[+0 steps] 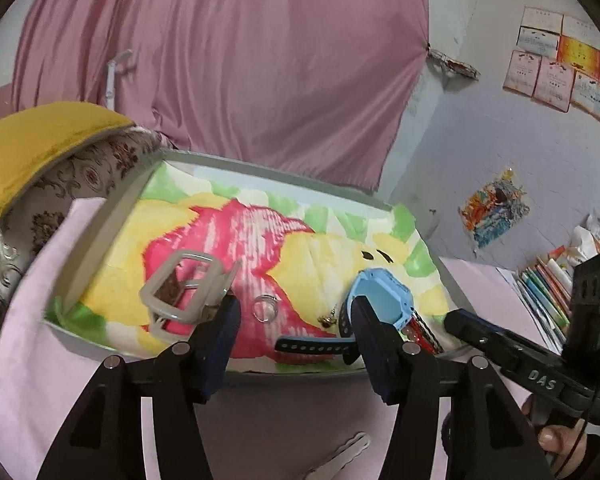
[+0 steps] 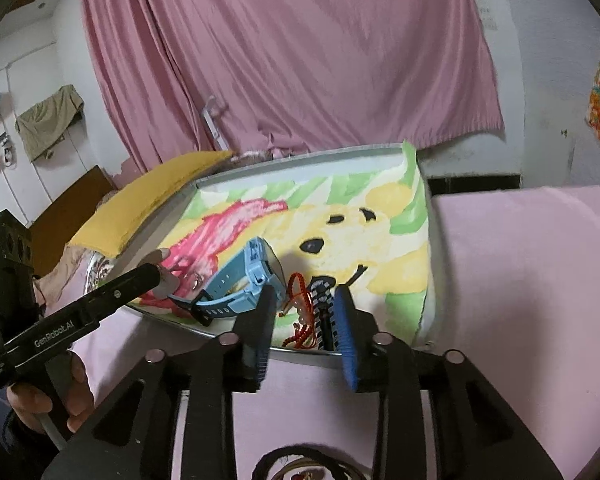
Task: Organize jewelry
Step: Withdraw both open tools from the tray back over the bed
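on the pink-covered bench [image 2: 520, 264] sits a shallow grey tray [image 1: 260, 168] lined with a painted sheet [image 1: 228, 236] in yellow, pink and green (a cartoon face on it). inside the tray, toward its near edge, lies the jewelry: a blue watch [image 1: 384, 296] with a dark strap, a small clear ring [image 1: 265, 307] on the pink patch, a clear rectangular buckle-like piece [image 1: 180, 292] to the left, and a red cord bracelet [image 2: 300, 308] beside a black-and-white striped piece [image 2: 322, 300] at the right.

left hand-held gripper [image 1: 294, 312] hangs over the near rim, jaws parted and released, nothing pinched; the ring lies between the two fingers' line, untouched, and the buckle piece is just by the left finger, contact cannot be told. its right finger overlaps the watch in view.

right hand-held gripper [image 2: 306, 312] also released, blue pads apart with the red bracelet and striped piece in the gap below them, not pressed. watch is just left of its left finger.

a hand [image 2: 60, 392] grips the left tool's handle in the right wrist view. pink curtain [image 1: 228, 64] behind, yellow cushion [image 1: 32, 148] left of the tray, books [image 1: 548, 296] at far right. a dark cord loop [image 2: 300, 464] lies on the bench at the bottom edge.
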Demonstrator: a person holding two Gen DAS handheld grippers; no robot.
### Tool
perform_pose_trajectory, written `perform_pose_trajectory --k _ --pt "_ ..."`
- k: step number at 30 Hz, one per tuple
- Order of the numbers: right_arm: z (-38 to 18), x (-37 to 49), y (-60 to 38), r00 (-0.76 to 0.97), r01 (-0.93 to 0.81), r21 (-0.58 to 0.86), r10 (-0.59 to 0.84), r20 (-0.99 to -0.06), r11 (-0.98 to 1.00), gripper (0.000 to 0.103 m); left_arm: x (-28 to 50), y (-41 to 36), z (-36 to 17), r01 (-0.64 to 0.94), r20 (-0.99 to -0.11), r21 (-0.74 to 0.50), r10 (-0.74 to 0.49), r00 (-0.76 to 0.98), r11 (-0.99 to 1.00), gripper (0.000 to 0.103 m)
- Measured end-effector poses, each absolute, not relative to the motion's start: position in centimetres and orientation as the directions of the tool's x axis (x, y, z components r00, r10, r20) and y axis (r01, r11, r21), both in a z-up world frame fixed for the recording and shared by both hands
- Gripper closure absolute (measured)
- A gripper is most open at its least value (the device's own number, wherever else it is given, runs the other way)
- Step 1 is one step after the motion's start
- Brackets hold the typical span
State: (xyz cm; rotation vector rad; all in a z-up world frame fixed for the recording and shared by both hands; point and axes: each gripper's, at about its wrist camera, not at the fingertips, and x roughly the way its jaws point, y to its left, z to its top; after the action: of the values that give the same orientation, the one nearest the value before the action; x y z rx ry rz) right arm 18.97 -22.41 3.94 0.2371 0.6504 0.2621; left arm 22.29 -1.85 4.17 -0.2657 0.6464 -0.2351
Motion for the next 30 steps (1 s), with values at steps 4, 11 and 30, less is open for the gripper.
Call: perform_pose_trajectory --k 4,11,30 --pt "5.2 17.3 -22.8 0.81 -0.175 0.267 0.292 -0.508 0.948 0.053 20.6 -1.9 5.2 0.131 -0.511 -0.281 -0.264 0.818 0.951 0.027" --pt "7.1 13.5 -23.7 0.868 -0.193 0.213 0.268 -0.418 0.958 0.014 17.8 -1.9 6.5 0.097 -0.462 -0.188 -0.176 0.869 0.977 0.003" --pt "8.0 6.0 -24.3 0.924 -0.202 0.028 0.2 -0.327 0.979 0.002 10.6 -2.6 6.8 0.146 -0.381 -0.099 -0.173 0.908 0.984 0.001"
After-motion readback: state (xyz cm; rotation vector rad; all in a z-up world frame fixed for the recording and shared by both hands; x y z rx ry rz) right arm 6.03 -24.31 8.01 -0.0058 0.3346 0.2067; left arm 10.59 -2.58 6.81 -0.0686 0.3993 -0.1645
